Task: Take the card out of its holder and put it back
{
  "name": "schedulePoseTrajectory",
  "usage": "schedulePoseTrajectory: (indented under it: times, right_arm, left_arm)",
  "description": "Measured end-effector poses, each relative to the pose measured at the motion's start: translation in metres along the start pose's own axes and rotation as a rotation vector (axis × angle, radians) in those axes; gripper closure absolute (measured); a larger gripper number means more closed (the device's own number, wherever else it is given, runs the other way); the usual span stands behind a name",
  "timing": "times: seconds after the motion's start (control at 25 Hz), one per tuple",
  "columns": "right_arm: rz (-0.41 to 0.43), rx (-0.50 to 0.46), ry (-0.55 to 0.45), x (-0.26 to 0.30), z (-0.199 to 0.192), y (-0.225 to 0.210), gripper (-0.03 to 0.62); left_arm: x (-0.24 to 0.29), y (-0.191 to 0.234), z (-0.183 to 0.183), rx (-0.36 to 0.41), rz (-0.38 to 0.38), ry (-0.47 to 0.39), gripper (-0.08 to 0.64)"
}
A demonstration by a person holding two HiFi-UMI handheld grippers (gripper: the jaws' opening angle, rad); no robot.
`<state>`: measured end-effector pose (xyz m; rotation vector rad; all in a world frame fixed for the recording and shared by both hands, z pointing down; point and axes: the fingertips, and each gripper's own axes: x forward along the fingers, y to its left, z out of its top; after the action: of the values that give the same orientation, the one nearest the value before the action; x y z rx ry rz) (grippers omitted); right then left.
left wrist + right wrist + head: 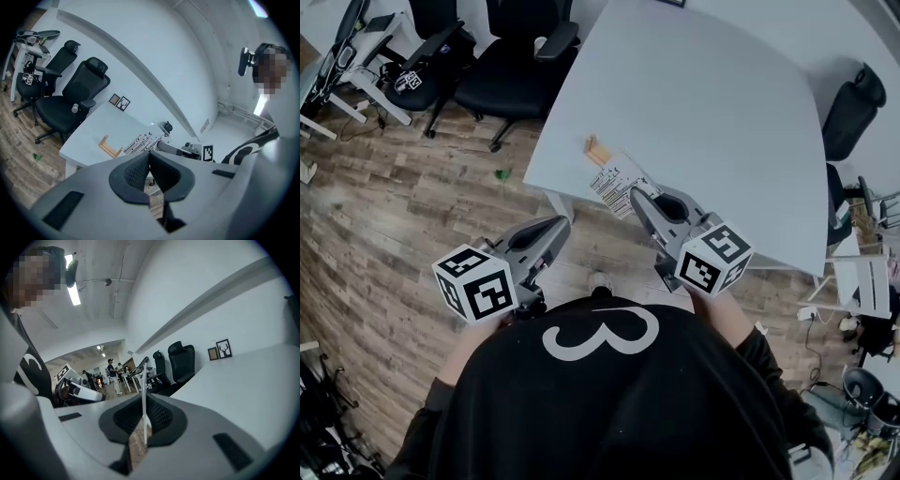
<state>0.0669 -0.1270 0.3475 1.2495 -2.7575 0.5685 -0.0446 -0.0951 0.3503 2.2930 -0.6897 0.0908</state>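
A small wooden card holder (595, 147) stands near the front left edge of the white table (722, 112), with no card in it. My right gripper (636, 195) is shut on the printed white card (614, 181), holding it over the table edge just in front of the holder. In the right gripper view the card (143, 380) shows edge-on, pinched between the pads. My left gripper (561, 225) hovers off the table over the floor, shut and empty. The left gripper view shows the holder (108, 146), the card (144, 140) and the right gripper behind it.
Black office chairs (511, 56) stand beyond the table's left corner, and another chair (853, 108) at its right side. A small green object (502, 173) lies on the wood floor. Two picture frames (120, 101) stand at the table's far edge.
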Motion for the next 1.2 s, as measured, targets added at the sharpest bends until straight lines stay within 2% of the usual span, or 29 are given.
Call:
schedulePoseTrajectory:
  times: [0.44, 0.8, 1.2]
  right_arm:
    - [0.015, -0.133, 0.019, 0.038, 0.022, -0.036, 0.569]
    - [0.004, -0.160, 0.022, 0.066, 0.026, -0.068, 0.569]
    - [-0.041, -0.166, 0.046, 0.084, 0.011, -0.093, 0.569]
  left_arm:
    - [0.020, 0.025, 0.028, -0.025, 0.059, -0.049, 0.546]
    - [0.026, 0.046, 0.038, -0.046, 0.109, -0.079, 0.546]
    - [0.035, 0.058, 0.038, -0.059, 0.129, -0.073, 0.546]
